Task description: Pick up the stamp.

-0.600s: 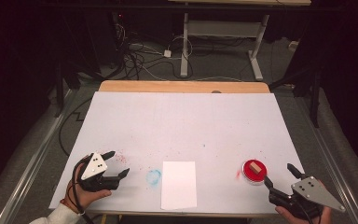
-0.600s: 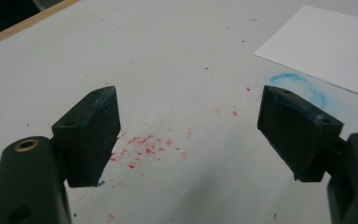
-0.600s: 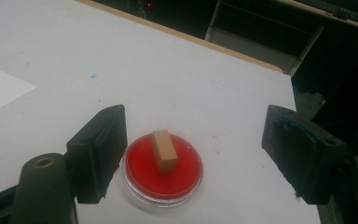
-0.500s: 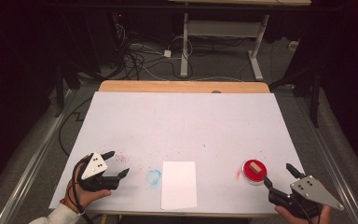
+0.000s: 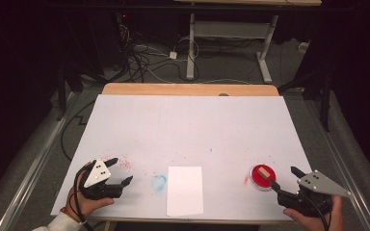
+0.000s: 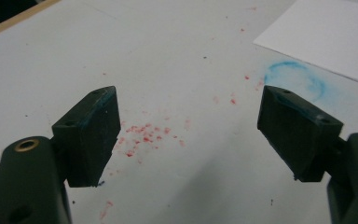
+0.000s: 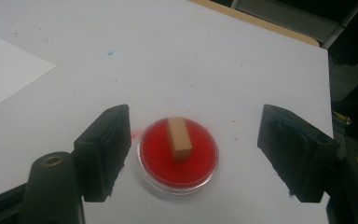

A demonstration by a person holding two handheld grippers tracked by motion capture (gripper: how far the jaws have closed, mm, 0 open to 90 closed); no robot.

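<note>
At the left edge of the desk (image 5: 192, 125), the left gripper (image 5: 118, 173) rests low in a hand, its fingers (image 6: 91, 133) spread wide with nothing between them. Under and around them lie red specks (image 6: 144, 135), and just to the right a faint blue ring (image 5: 158, 182) marks the white surface. Next comes a blank sheet (image 5: 185, 190), lying flat near the front edge, apart from both grippers.

Farther right sits a round red ink pad (image 7: 178, 156), with a small wooden stamp (image 7: 179, 138) lying on it. The right gripper (image 5: 284, 180) is just beside the pad on its right, pointing at it; its fingers (image 7: 106, 149) are released and stand wide, and in the right gripper view they frame the pad without touching it or the stamp.

Judging by this, the step in hand is the approach to the stamp: the right gripper is lined up but has not taken hold. The next move likely calls for easing forward and down until the fingers flank the stamp's narrow sides, then closing gently enough not to tip it or drag the pad. After that the stamp would go to the sheet, which the idle left gripper could steady.
</note>
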